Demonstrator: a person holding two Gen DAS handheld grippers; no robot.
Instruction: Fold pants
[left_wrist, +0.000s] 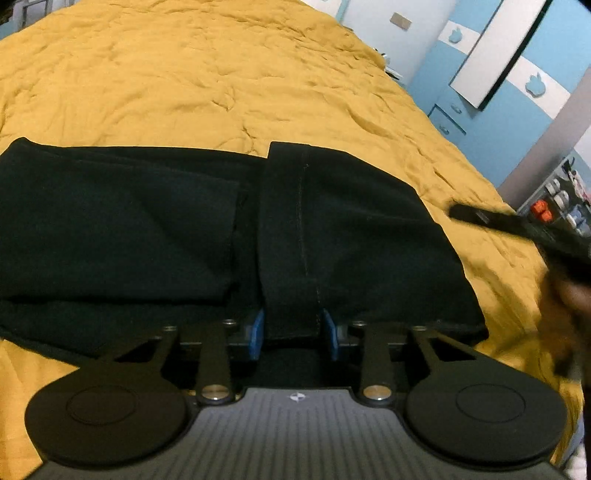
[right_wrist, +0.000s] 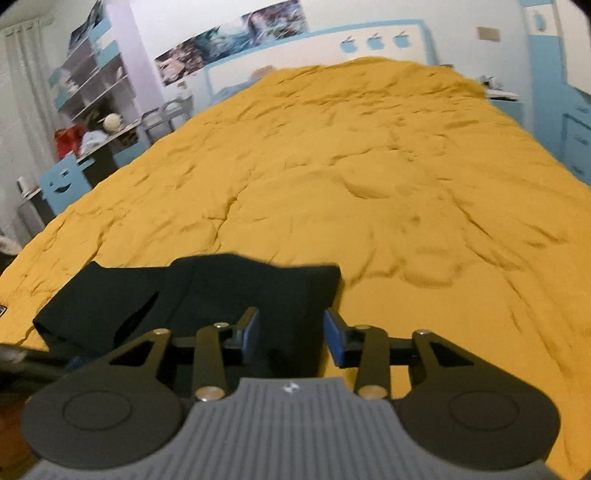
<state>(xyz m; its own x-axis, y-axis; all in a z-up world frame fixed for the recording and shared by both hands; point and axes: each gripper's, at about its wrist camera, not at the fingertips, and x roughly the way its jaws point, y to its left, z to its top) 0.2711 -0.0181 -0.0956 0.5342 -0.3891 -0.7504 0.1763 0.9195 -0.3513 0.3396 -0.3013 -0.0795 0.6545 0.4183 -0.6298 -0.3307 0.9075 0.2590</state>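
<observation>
The black pants (left_wrist: 147, 229) lie folded into a wide bundle on the yellow bedspread (left_wrist: 221, 74), near its front edge. My left gripper (left_wrist: 293, 328) has its blue pads on either side of a stitched strip of the pants' fabric (left_wrist: 291, 240) and is shut on it. The right gripper shows in the left wrist view as a blurred black shape (left_wrist: 517, 229) at the right. In the right wrist view my right gripper (right_wrist: 291, 336) is open and empty, hovering over the right end of the pants (right_wrist: 221, 291).
The bedspread (right_wrist: 369, 184) stretches far back to a white and blue headboard (right_wrist: 314, 51). Blue cabinets (left_wrist: 498, 110) stand right of the bed. Shelves and a cluttered desk (right_wrist: 88, 110) stand to the left.
</observation>
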